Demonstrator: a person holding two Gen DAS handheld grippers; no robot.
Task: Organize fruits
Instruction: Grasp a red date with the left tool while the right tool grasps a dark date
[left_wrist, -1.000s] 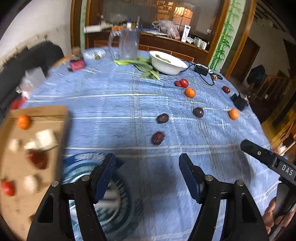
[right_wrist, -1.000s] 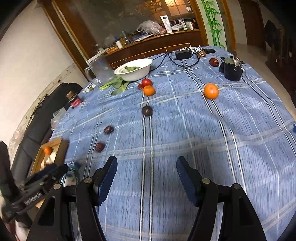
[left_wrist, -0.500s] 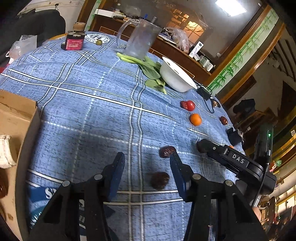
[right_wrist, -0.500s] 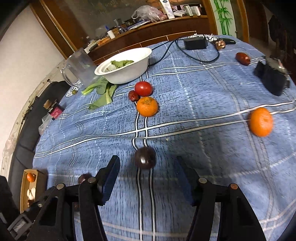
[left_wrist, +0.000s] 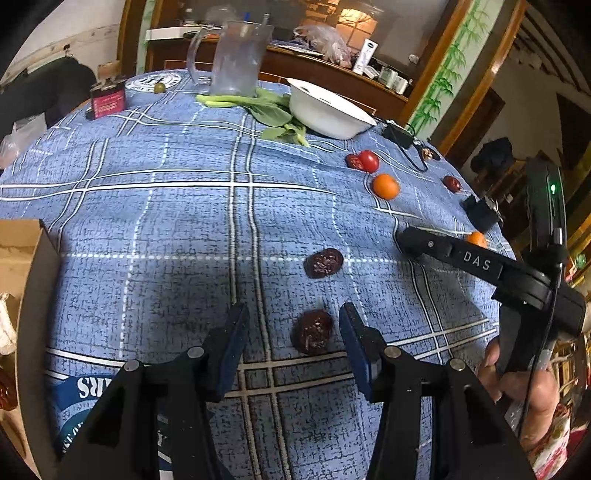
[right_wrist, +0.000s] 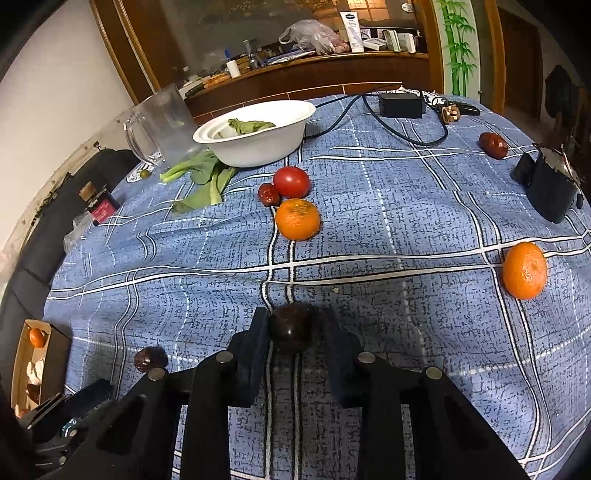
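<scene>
A dark wrinkled date (left_wrist: 312, 332) lies on the blue checked tablecloth between the fingers of my left gripper (left_wrist: 293, 349). The pads stand apart from it, so that gripper is open. My right gripper (right_wrist: 293, 341) is closing, and its pads press on a smooth dark plum (right_wrist: 290, 326) resting on the cloth. A second date (left_wrist: 323, 262) lies just beyond the first. Farther off are a tomato (right_wrist: 291, 181), a small red date (right_wrist: 269, 194) and two mandarins (right_wrist: 297, 218) (right_wrist: 524, 270). One right-gripper finger (left_wrist: 436, 245) reaches in from the right.
A cardboard box (left_wrist: 22, 251) holding fruit stands at the table's left edge. At the back are a white bowl (right_wrist: 258, 151), leafy greens (right_wrist: 201, 177), a clear pitcher (right_wrist: 166, 118) and a power adapter (right_wrist: 402, 105). A black object (right_wrist: 550, 192) and another red date (right_wrist: 493, 144) are far right.
My left gripper came forward and down over the near date, its jaws narrower. My right gripper travelled to the dark plum and closed onto it.
</scene>
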